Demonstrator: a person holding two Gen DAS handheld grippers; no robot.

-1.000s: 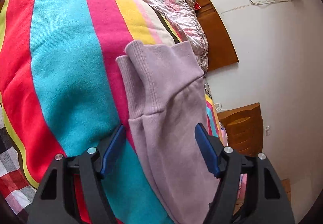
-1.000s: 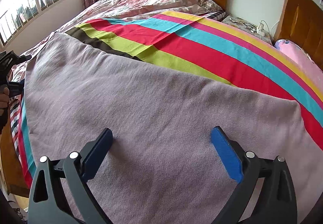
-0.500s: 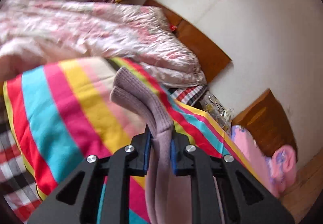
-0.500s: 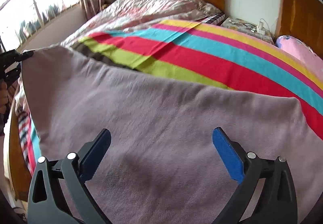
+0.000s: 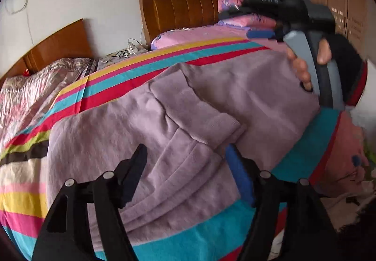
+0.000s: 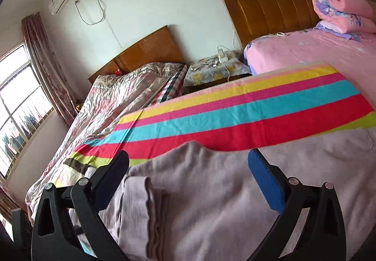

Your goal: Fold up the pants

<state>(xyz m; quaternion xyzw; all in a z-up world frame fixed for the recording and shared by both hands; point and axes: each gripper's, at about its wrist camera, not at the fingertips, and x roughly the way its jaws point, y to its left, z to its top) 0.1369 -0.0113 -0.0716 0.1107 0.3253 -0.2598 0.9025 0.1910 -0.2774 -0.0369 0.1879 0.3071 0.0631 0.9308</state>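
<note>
Lilac pants (image 5: 246,96) lie folded over on the striped blanket (image 5: 145,65). Their ribbed leg cuffs (image 5: 199,115) rest on top of the waist half. My left gripper (image 5: 185,150) hovers just behind the cuffs; its jaws are opening, with nothing pinched between them. In the right wrist view the pants (image 6: 211,202) fill the foreground, with the doubled leg end (image 6: 141,202) at the left. My right gripper (image 6: 188,155) stands open above the cloth and holds nothing. A hand carries that right gripper (image 5: 244,24) at the upper right of the left wrist view.
The blanket (image 6: 235,115) spans two beds with wooden headboards (image 6: 270,7). A rolled pink quilt (image 6: 338,7) lies on the pink bed. A nightstand (image 6: 216,68) with cables stands between the beds. A floral quilt (image 6: 112,105) covers the bed by the window (image 6: 21,105).
My left gripper shut on the leg cuffs, swung them across onto the other half of the pants and let go. My right gripper rose and turned, staying open.
</note>
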